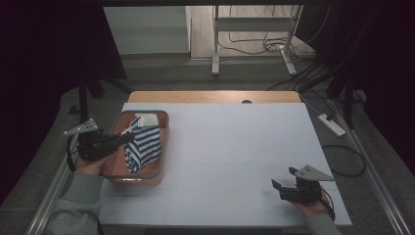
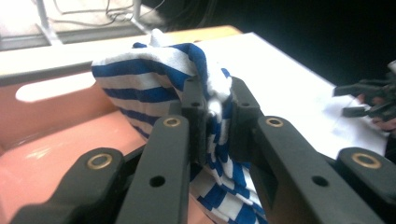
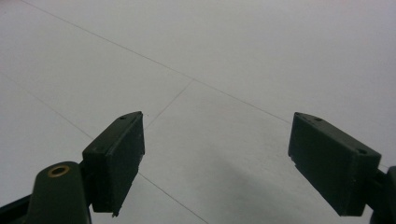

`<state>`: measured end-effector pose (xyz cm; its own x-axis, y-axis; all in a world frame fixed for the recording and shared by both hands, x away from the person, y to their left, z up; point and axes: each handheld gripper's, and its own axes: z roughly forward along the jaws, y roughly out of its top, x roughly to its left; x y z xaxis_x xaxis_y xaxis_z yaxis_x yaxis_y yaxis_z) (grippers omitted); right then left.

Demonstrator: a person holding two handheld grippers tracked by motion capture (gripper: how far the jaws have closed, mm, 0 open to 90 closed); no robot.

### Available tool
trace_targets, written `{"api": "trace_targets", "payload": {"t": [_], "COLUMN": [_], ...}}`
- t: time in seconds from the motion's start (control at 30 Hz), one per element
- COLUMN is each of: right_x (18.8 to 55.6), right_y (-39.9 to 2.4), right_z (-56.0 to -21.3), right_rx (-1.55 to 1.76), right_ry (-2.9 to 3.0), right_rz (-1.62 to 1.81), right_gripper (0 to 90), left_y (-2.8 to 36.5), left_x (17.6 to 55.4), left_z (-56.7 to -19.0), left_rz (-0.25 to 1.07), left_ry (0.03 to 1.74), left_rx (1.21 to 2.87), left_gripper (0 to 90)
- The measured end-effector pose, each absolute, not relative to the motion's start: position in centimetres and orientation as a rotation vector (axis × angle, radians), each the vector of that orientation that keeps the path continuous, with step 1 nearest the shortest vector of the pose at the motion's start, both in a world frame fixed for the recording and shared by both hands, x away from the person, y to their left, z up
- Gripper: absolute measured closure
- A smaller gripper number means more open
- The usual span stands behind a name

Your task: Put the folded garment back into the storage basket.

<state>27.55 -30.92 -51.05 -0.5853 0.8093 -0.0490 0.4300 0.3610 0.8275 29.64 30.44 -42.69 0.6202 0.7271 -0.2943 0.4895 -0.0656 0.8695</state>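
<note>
1. Far left of the table, the left gripper [image 1: 128,138] comes in from the left side, jaws pointing toward the table's middle, clamped tight on a bunched fold of the striped cloth [image 1: 143,146]. In the left gripper view the blue-and-white fabric [image 2: 154,79] is pinched right between the two black jaws, with more of it bulging up over the tips.

2. Under it sits the orange bin [image 1: 164,142]. The cloth hangs from the jaws inside the bin's walls, its long axis running roughly from the far end of the bin toward the person. A small white piece [image 1: 147,119] lies at the bin's far end, just beyond the cloth.

3. Moving across, the white tabletop [image 1: 230,147] lies bare between the two hands.

4. Far right, near the person's edge, the right gripper [image 1: 285,180] rests low with its jaws standing wide apart over the sheet, nothing between them [image 3: 215,158].

5. The relation that matters: the cloth is in the left gripper and well apart from the right one, away to its left across the table. I'd judge any next move with the cloth belongs to the left hand.
</note>
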Motion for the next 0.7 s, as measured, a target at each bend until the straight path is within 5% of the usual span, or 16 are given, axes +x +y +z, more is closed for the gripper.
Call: {"api": "trace_targets", "payload": {"t": [0.7], "right_x": [27.6], "right_y": [-30.8], "right_z": [-51.1], "right_rx": [1.075], "right_ry": [2.18], "right_rz": [1.116], "right_gripper": [19.1], "left_y": [30.4], "left_x": [32.2], "left_z": [-45.0], "left_rz": [0.27], "left_ry": [1.18], "left_rx": [1.847], "left_gripper": [79.5]}}
